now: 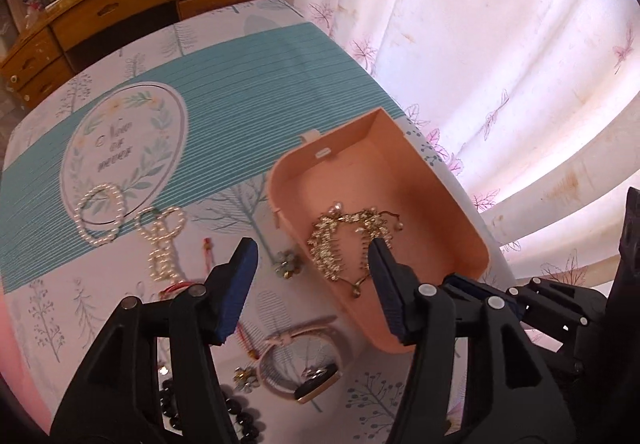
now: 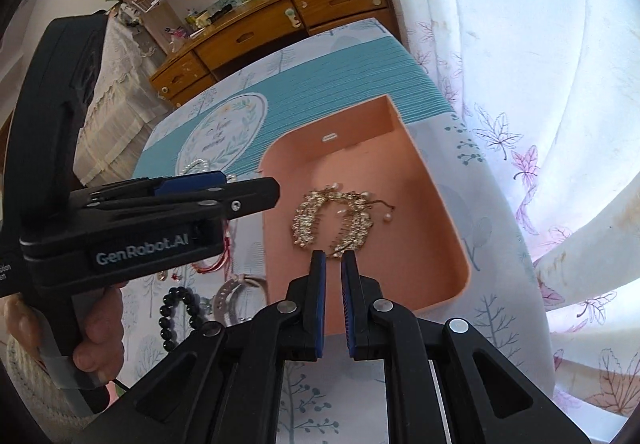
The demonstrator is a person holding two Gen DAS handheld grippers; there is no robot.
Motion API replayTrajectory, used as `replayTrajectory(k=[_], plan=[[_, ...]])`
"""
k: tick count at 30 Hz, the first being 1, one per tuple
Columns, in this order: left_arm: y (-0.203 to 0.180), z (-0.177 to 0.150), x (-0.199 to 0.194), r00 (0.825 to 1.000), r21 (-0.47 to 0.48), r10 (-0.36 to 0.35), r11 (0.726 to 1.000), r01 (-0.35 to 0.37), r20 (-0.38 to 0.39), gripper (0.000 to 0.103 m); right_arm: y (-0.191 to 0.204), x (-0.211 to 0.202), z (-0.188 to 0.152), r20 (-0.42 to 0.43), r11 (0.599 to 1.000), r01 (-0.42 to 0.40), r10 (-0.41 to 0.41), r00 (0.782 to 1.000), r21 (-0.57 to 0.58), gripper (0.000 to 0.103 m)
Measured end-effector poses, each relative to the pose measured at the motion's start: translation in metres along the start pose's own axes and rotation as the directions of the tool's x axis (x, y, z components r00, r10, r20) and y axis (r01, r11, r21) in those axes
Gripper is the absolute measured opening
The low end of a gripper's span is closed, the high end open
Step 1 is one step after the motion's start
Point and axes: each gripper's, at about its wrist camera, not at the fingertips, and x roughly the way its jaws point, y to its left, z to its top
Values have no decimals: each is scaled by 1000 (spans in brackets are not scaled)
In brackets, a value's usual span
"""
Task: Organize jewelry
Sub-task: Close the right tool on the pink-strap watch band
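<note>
Just ahead of the right gripper [image 2: 333, 258], whose fingers stand nearly closed on nothing, the gold necklace [image 2: 332, 218] lies on the floor of the pink box [image 2: 436, 228]. Spread wide and empty, the left gripper [image 1: 312, 258] straddles the box's near-left wall. Beyond its left finger lie two pearl bracelets [image 1: 100, 218], and below it what looks like a watch [image 1: 316, 384] and black beads [image 2: 176, 314].

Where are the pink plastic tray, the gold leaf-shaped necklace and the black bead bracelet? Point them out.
pink plastic tray [image 2: 436, 244], right wrist view, bare floor.
gold leaf-shaped necklace [image 2: 306, 222], right wrist view, left leaf cluster.
black bead bracelet [image 2: 165, 318], right wrist view, left beads.
</note>
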Motion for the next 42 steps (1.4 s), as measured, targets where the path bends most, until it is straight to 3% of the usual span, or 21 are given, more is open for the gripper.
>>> replayTrajectory(k=[6, 10, 18, 21, 29, 35, 42], plan=[[22, -28, -38, 992, 19, 89, 996, -91, 87, 54, 24, -6, -6, -24, 997, -60, 59, 998, -45, 8], [46, -50, -59, 991, -52, 101, 994, -96, 92, 54, 44, -9, -12, -45, 991, -100, 96, 994, -93, 8], [95, -103, -77, 992, -207, 122, 972, -111, 41, 54, 84, -8, -31, -96, 965, -149, 130, 987, -214, 19], [106, -124, -78, 986, -239, 167, 958, -157, 22, 54, 96, -2, -37, -124, 958, -153, 126, 984, -244, 19], [122, -161, -65, 985, -272, 167, 947, -169, -28, 54, 119, 27, -34, -161, 935, -122, 71, 984, -332, 19], [129, -160, -63, 989, -289, 147, 946, -147, -21, 54, 138, 59, -22, -184, 836, -93, -10, 983, -540, 19], [153, -164, -59, 990, -334, 139, 932, -139, -23, 54, 150, 93, -14, -248, 667, -103, -127, 960, -738, 19]])
